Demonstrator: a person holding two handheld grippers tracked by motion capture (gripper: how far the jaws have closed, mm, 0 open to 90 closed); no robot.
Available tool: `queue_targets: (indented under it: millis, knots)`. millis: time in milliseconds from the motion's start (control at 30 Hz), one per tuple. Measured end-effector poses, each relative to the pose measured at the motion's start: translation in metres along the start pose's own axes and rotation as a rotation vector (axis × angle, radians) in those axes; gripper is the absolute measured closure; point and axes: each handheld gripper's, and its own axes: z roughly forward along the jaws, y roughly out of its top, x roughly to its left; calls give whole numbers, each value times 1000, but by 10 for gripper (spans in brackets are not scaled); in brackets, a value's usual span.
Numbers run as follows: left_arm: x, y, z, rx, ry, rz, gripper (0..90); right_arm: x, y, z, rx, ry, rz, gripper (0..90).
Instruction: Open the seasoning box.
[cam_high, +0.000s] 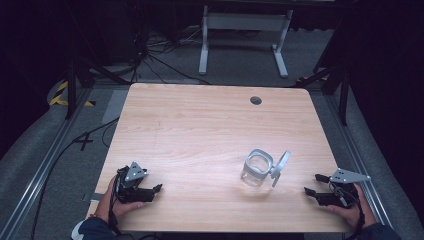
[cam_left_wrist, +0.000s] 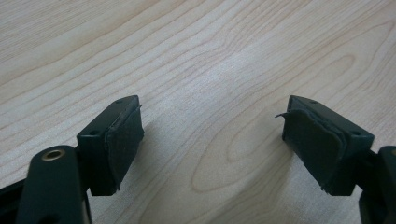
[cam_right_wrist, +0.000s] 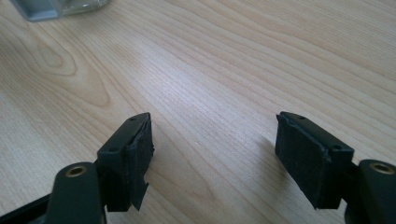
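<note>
A clear glass jar (cam_high: 256, 171) stands on the wooden table (cam_high: 200, 130), right of the middle, with its grey hinged lid (cam_high: 281, 167) swung open to the right. In the right gripper view, a corner of the jar (cam_right_wrist: 60, 6) shows at the top left. My left gripper (cam_high: 151, 190) (cam_left_wrist: 212, 135) rests near the table's front left edge in a hand, open, with bare wood between its jaws. Near the front right corner my right gripper (cam_high: 315, 184) (cam_right_wrist: 215, 144) lies in the other hand, open and empty, pointing left toward the jar.
A round dark cable hole (cam_high: 255, 100) sits near the table's far edge. Behind the table stands a white frame (cam_high: 245, 35) on grey carpet, with cables (cam_high: 90, 135) on the floor at the left and metal rails along both sides.
</note>
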Motion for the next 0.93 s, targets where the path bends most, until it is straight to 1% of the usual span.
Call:
queue_targets:
  millis: [67, 100, 300, 433, 767, 833, 900, 933]
  knots:
    - [0, 0, 0, 2, -2, 0, 204, 0, 0, 0, 0, 1, 0, 276]
    - [0, 0, 0, -4, -4, -5, 204, 0, 0, 0, -1, 2, 1, 274]
    - [0, 0, 1, -6, -2, -4, 201, -1, 0, 1, 1, 8, -4, 263]
    - [0, 0, 1, -5, -2, -12, 197, -1, 0, 1, 1, 10, -4, 261]
    - [0, 0, 1, -6, 1, -6, 183, -1, 1, 1, 2, 11, -4, 256]
    - [0, 0, 1, -4, -2, -8, 181, -1, 1, 1, 3, 11, -5, 255]
    - [-1, 0, 2, -6, -4, -19, 179, -1, 1, 1, 3, 11, -5, 255]
    - [-1, 0, 2, -6, -4, -16, 177, -1, 1, 1, 3, 10, -5, 254]
